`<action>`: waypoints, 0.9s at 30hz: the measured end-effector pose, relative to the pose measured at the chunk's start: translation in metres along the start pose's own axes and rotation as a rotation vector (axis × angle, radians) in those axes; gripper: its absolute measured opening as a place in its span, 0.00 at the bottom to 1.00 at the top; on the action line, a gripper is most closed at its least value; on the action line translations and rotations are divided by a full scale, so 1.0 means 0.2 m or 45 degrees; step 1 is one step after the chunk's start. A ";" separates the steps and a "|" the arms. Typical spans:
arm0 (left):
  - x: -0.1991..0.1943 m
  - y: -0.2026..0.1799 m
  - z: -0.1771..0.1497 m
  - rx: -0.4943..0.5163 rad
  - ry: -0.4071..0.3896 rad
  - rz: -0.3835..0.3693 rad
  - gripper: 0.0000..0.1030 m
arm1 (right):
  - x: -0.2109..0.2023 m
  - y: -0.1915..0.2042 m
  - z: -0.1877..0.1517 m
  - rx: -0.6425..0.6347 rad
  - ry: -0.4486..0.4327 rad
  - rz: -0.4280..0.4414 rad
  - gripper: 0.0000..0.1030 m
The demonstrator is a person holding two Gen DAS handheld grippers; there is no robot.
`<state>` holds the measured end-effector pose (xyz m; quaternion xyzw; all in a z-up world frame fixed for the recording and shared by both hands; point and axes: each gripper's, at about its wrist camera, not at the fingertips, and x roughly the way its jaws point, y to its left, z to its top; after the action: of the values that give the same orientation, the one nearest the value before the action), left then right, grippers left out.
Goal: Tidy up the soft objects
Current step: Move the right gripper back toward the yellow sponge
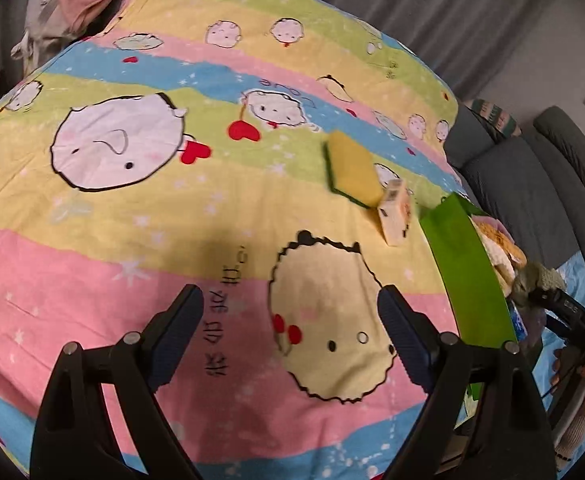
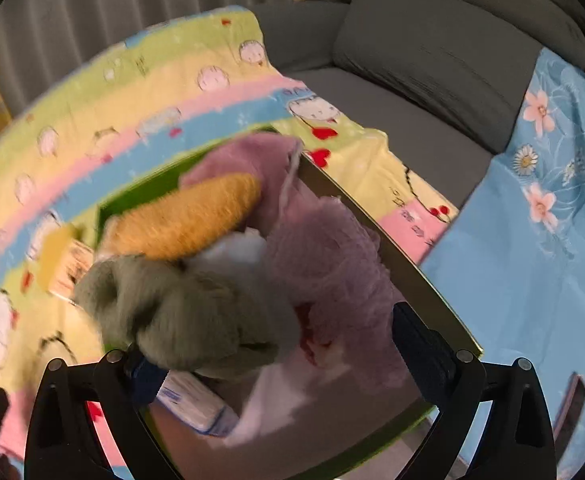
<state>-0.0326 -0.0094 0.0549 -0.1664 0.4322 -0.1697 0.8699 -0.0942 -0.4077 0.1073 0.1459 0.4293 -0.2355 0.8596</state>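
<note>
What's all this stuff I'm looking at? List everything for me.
Quilt: one, striped cartoon print, under everything.
Sponge: one, yellow and green, on the quilt.
Small box: one, cream, beside the sponge.
Green box: one, holding soft things.
Corn toy: one, yellow, in the green box.
Purple cloth: one, in the green box.
Grey-green cloth: one, over the green box, by the right gripper.
Sofa: grey, behind.
Blue sheet: one, flowered, right.
Left gripper: open, empty.
Right gripper: open.

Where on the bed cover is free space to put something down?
Free: the wide cartoon quilt left of the yellow sponge and the small packet. Crowded: the green box, full of soft things like the grey-green cloth.
</note>
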 end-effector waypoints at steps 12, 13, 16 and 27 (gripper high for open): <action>-0.05 0.06 0.02 -0.044 -0.014 -0.055 0.86 | -0.23 -0.14 -0.06 0.020 -0.126 -0.133 0.96; -0.05 0.06 0.02 -0.044 -0.010 -0.060 0.86 | -0.27 -0.16 -0.05 0.036 -0.155 -0.117 0.96; -0.05 0.06 0.02 -0.044 -0.003 -0.077 0.86 | -0.35 -0.16 0.03 0.061 -0.203 -0.044 0.96; -0.14 0.15 0.06 -0.097 -0.067 -0.021 0.86 | -0.44 0.15 0.10 -0.023 -0.222 0.324 0.96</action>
<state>-0.0347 0.0309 0.0678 -0.2074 0.4139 -0.1558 0.8726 -0.1104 -0.3667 0.1922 0.1705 0.3333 -0.1327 0.9177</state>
